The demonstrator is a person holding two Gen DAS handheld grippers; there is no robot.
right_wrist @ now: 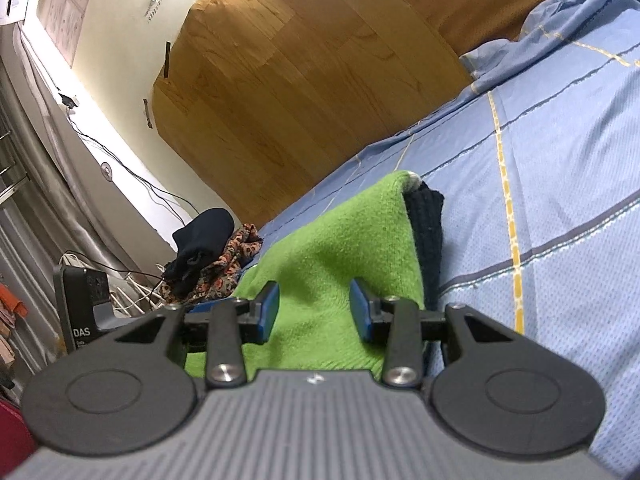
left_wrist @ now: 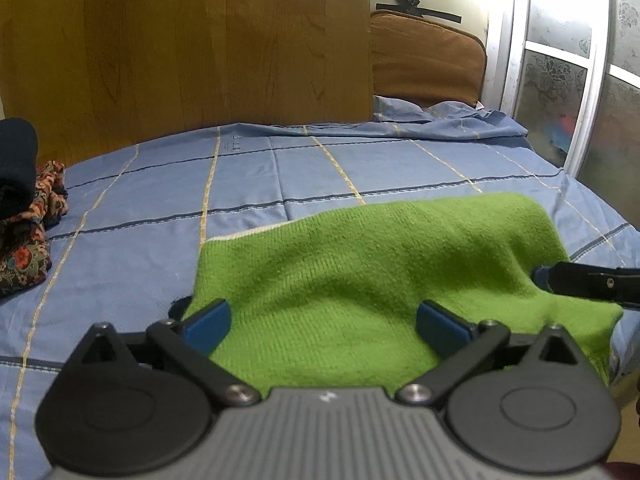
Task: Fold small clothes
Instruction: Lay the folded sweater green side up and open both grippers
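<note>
Green knitted garment (left_wrist: pixel 360 276) lies on the blue checked bedsheet (left_wrist: pixel 160 208), near edge of the bed, a dark navy layer (right_wrist: pixel 428 232) showing under its far end in the right wrist view.

Left gripper (left_wrist: pixel 324 324): blue-padded fingers spread wide, garment between them, nothing pinched. Right gripper (right_wrist: pixel 314 312): fingers parted to a moderate gap, green knit bulging between the pads; contact with either pad cannot be told. Neither holds the cloth.

Risks, as judged: closing here could catch only the top green layer and leave the navy one behind, so the fold splits. A deep bite could grab the bedsheet too (it is loose and already rumpled toward the head). The knit may stretch or slump if lifted from one side alone.

Surroundings: soft bed, wooden board (left_wrist: pixel 192 52) against the wall, brown cushion (left_wrist: pixel 428 60), frosted sliding door (left_wrist: pixel 560 92). Floral patterned clothes pile (left_wrist: pixel 28 236) with a dark item on top, well apart at the left.
</note>
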